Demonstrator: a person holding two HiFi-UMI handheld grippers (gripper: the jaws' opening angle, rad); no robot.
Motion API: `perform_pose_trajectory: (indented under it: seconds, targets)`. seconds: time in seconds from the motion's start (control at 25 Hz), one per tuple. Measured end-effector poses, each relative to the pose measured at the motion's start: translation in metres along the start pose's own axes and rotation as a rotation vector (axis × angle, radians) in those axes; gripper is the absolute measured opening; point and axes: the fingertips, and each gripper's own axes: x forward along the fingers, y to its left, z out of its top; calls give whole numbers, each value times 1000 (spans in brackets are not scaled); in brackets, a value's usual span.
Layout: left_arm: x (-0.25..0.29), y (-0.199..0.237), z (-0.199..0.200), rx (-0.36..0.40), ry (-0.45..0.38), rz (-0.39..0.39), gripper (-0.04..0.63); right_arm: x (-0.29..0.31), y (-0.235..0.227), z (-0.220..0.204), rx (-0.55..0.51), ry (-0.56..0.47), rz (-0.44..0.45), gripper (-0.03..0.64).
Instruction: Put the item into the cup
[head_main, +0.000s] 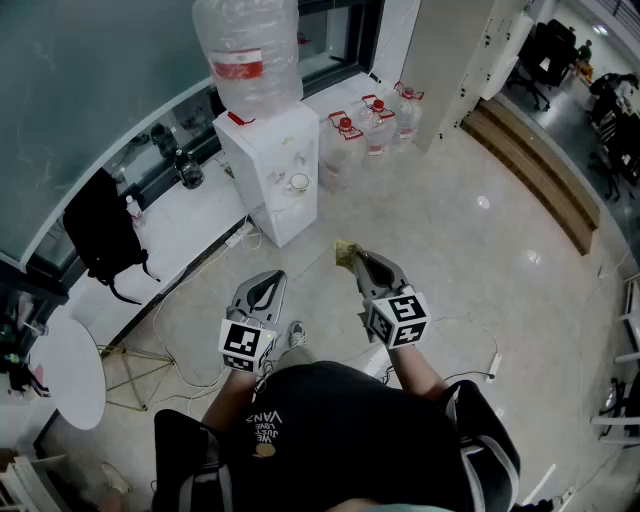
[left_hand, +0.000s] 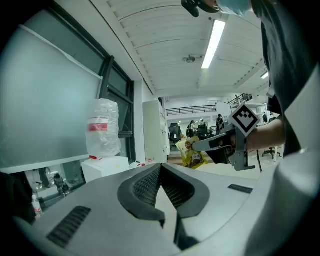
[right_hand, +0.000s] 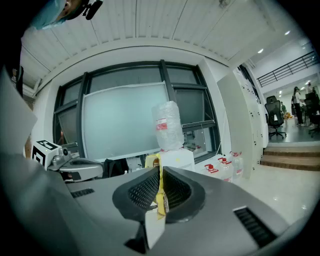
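My right gripper (right_hand: 159, 169) was clamped on the flat yellow snack packet (right_hand: 161, 199), held edge-on and upright, its top poking forward past the tips. Just beside it, my left gripper (left_hand: 161, 169) was fully closed with nothing in it. Ahead stood the white water dispenser (head_main: 278, 170) under its clear bottle (head_main: 248, 50). I could not pick out a cup.

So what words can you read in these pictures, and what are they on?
"VANS": upside down on the person's black shirt, as far as it can be made out; the smaller words beside it are too small to read.
Red label on the water bottle: too blurred to read.
Yellow packet: print too small to read.
Marker cubes: only black-and-white patterns, no words.
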Motion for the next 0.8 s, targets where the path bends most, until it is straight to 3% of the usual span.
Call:
perform_pose_trajectory:
  seconds: [0.4, 0.72, 0.8]
  targets:
    - [18, 16, 0, -21, -37, 21, 21, 19, -7, -5, 48, -10, 15, 51]
    - [81, 67, -33, -94, 11, -69, 28, 94, -31, -11, 55, 17, -41, 51]
    - [98, 84, -42, -104, 30, -95, 85, 118, -38, -12, 61, 23, -62, 51]
